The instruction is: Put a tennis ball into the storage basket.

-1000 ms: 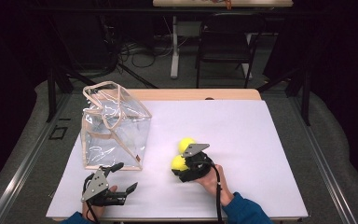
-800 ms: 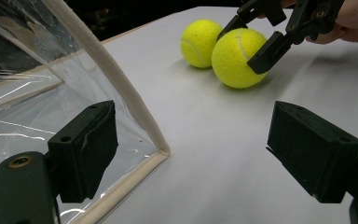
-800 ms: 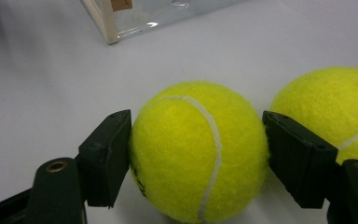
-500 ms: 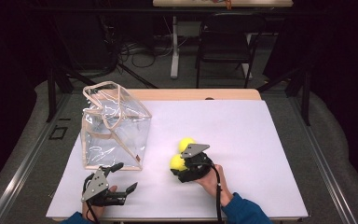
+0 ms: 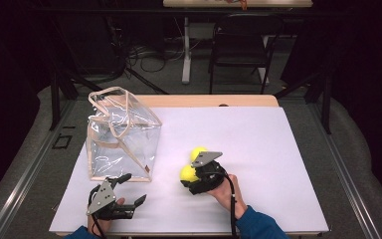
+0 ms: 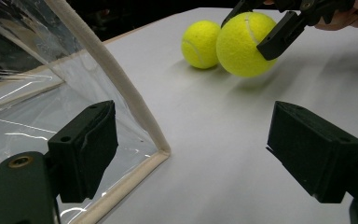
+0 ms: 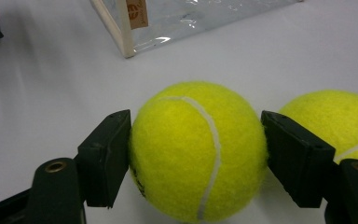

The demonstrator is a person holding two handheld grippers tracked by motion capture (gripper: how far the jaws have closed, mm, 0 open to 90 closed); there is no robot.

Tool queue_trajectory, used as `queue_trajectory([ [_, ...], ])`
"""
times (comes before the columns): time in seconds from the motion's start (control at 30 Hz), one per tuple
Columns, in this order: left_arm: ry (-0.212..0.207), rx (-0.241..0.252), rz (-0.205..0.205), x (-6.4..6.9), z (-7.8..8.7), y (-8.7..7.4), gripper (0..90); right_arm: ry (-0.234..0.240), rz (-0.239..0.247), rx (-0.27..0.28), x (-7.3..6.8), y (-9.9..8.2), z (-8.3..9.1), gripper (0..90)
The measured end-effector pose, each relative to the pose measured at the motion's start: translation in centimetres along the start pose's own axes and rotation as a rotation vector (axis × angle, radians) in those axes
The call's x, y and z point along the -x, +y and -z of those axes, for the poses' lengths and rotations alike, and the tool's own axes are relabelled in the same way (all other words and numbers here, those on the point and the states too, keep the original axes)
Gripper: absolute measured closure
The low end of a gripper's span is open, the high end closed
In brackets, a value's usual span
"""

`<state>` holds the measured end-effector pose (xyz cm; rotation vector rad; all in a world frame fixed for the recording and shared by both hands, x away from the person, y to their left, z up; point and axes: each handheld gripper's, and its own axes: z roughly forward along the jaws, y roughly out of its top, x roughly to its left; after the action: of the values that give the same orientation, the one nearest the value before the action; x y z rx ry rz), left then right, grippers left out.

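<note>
Two yellow tennis balls lie close together on the white table (image 5: pixel 258 149). My right gripper (image 5: pixel 188 177) is shut on the nearer ball (image 5: pixel 187 173), its pads pressing both sides (image 7: pixel 198 149). The other ball (image 5: pixel 198 153) rests just behind it, seen at the right edge (image 7: pixel 335 121) of the right gripper view. My left gripper (image 5: pixel 133 189) stands open near the front edge with nothing between its jaws (image 6: pixel 191 154). It points past the corner of a clear plastic bag (image 5: pixel 122 137) toward the held ball (image 6: pixel 242 44).
The clear bag (image 6: pixel 37 93) with cream trim and handles stands upright at the table's left, its near corner (image 7: pixel 126 42) a short way from the balls. White table surface stretches to the right of the right hand. A chair (image 5: pixel 238 47) stands beyond the far edge.
The right gripper has shifted slightly at the ball, and its grey plate now shows on top. The left gripper has not moved.
</note>
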<state>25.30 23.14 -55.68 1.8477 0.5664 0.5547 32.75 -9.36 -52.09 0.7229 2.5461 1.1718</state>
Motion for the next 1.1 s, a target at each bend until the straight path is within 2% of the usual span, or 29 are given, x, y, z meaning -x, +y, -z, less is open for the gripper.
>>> queue_trajectory([
  [0.47,0.003,0.001,0.005,0.0,0.0,0.0,15.8,0.007,-0.002,-0.019,0.9,0.9,1.3,26.5],
  [1.1,-0.002,0.005,0.003,0.0,0.0,0.0,15.8,0.021,0.004,-0.024,2.1,3.1,2.1,26.7],
])
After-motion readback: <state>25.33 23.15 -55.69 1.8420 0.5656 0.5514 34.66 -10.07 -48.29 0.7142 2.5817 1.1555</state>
